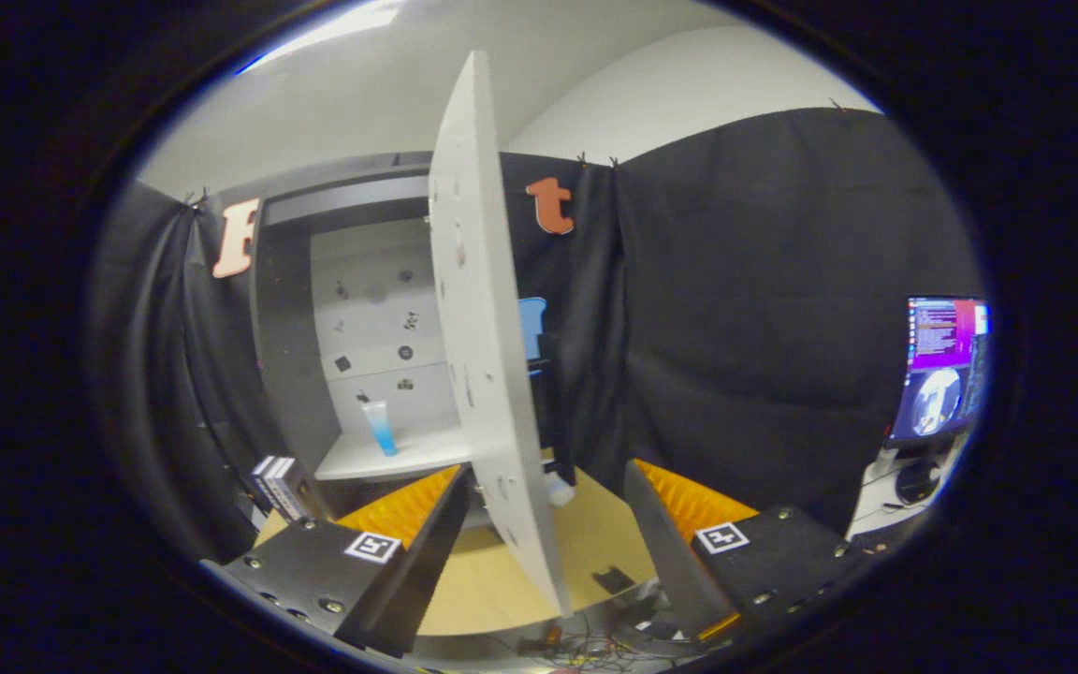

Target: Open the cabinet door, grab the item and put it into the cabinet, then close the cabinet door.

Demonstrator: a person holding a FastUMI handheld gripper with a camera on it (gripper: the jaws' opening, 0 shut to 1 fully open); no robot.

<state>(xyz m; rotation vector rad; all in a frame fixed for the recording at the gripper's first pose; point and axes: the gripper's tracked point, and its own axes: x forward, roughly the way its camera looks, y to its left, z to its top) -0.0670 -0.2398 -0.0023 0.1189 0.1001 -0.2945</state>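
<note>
Gripper (539,543): fingers spread wide, nothing pinched. Cabinet door (488,356): swung open, presented edge-on between the fingers, long axis upright. Tube (379,428): stood upright on the cabinet shelf (389,461), beyond the left finger. Closing judged outstanding.

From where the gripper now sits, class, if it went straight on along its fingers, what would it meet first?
Most likely the edge of the open cabinet door, which stands between the open gripper fingers; depth is uncertain. The blue tube already stands inside the cabinet.

Door edge (492,374) between spread fingers (427,515)
</note>
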